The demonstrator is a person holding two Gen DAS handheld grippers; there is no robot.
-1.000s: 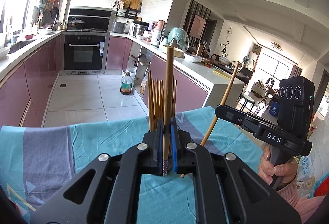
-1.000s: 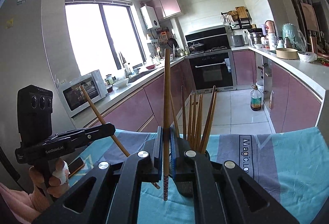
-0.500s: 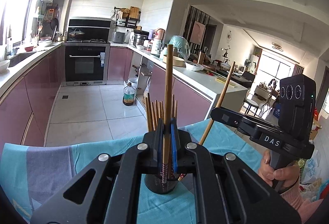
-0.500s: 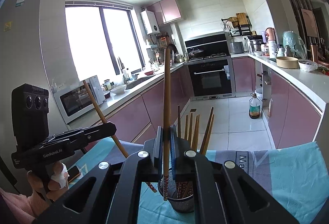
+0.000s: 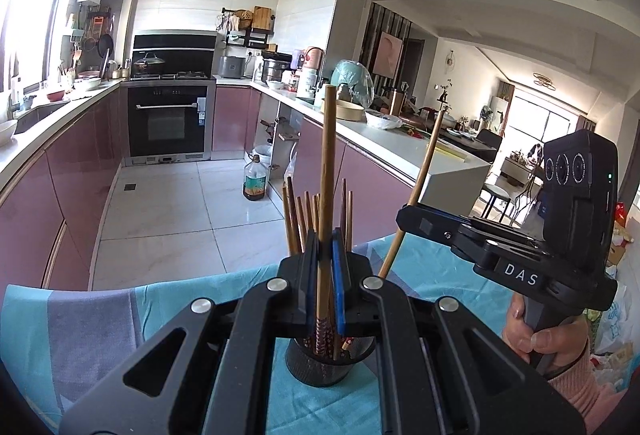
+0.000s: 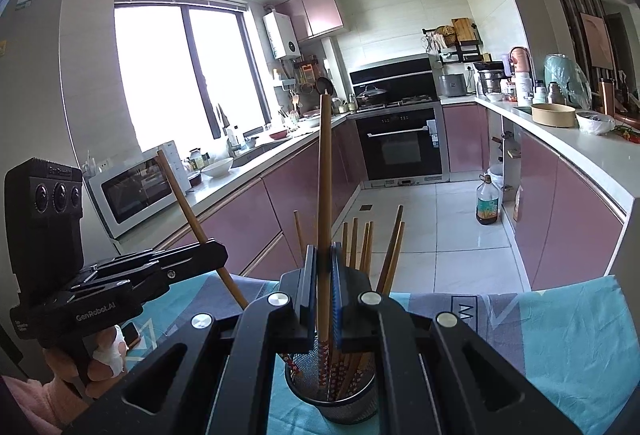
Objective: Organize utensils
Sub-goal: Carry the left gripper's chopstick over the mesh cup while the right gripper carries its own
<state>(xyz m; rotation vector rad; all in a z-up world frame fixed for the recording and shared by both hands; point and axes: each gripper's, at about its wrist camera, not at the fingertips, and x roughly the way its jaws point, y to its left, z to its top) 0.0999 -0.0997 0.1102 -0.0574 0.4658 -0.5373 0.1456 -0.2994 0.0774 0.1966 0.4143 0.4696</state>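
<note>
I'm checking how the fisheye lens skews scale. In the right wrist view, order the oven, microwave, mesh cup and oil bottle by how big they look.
Largest to smallest, as they look:
1. Microwave and oven: too alike to rank.
2. Mesh cup, though it is nearest the camera and partly hidden by the jaws, so unsure.
3. Oil bottle.

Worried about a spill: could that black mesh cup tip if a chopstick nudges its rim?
Probably a little. The mesh cup looks light and narrow, and its tall chopsticks lean outward. It stands on wrinkled cloth, likely an uneven base.
</note>
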